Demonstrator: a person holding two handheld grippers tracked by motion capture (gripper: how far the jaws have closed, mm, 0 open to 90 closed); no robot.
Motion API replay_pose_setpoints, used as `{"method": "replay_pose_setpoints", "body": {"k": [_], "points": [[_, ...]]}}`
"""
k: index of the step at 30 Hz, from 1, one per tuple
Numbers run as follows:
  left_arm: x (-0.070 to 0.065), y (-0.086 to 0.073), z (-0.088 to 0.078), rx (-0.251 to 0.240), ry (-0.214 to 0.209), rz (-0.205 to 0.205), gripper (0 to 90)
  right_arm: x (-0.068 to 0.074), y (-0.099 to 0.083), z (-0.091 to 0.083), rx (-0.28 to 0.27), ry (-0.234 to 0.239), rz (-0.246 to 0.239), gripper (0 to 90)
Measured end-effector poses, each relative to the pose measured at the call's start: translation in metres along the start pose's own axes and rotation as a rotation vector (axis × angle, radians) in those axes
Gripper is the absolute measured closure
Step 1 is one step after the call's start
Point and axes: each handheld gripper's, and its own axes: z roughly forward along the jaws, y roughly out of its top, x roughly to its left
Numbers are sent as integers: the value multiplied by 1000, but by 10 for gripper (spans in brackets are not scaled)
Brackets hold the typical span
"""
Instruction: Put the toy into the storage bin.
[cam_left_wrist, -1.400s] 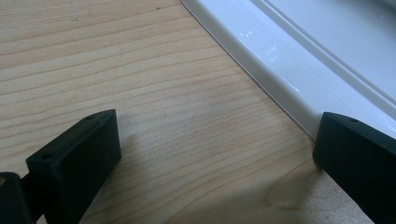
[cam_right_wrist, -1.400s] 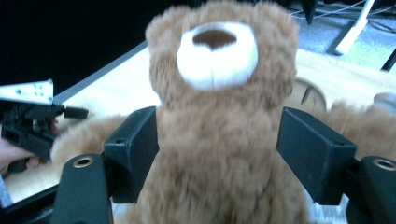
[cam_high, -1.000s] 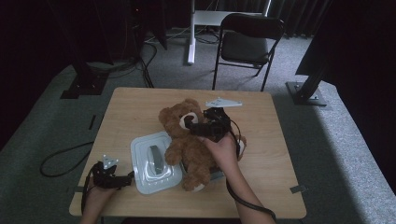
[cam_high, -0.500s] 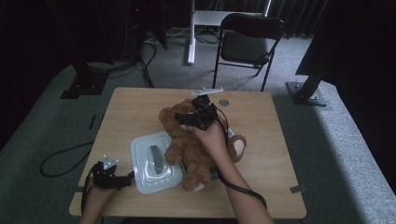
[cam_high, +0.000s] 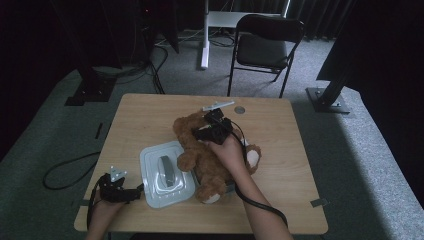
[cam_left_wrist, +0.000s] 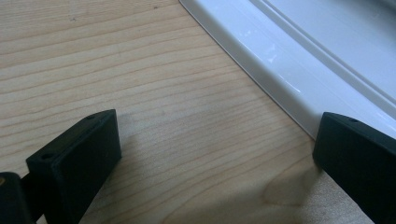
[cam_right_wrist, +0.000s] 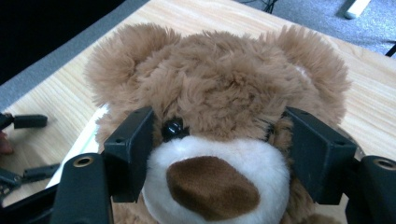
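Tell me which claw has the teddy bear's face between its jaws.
The right claw: its jaws, which have just been closing, flank the fluffy brown teddy bear's white muzzle. The left claw lies open beside a white plastic tray.

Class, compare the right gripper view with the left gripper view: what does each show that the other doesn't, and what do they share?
Right gripper view alone: the teddy bear, its face between the right gripper jaws, which straddle the muzzle and have just been closing; the left gripper farther off. Left gripper view alone: the left gripper's own jaws standing wide apart, with one at the rim of the white tray. Both share the wooden table.
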Motion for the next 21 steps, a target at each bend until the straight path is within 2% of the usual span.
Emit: {"method": "replay_pose_setpoints", "body": {"k": [5,7,14,18,21], "points": [[0,0,0,0,0,0,16,-2,-8,1,4,1,19,299],[0,0,0,0,0,0,16,-2,-11,3,7,-5,12,304],[0,0,0,2,-2,0,16,-7,-19,10,40,8,34,313],[0,0,0,2,-1,-1,16,-3,-24,20,99,-32,-10,320],[0,0,0,2,-2,-1,16,-2,-24,26,131,-41,-29,320]]}}
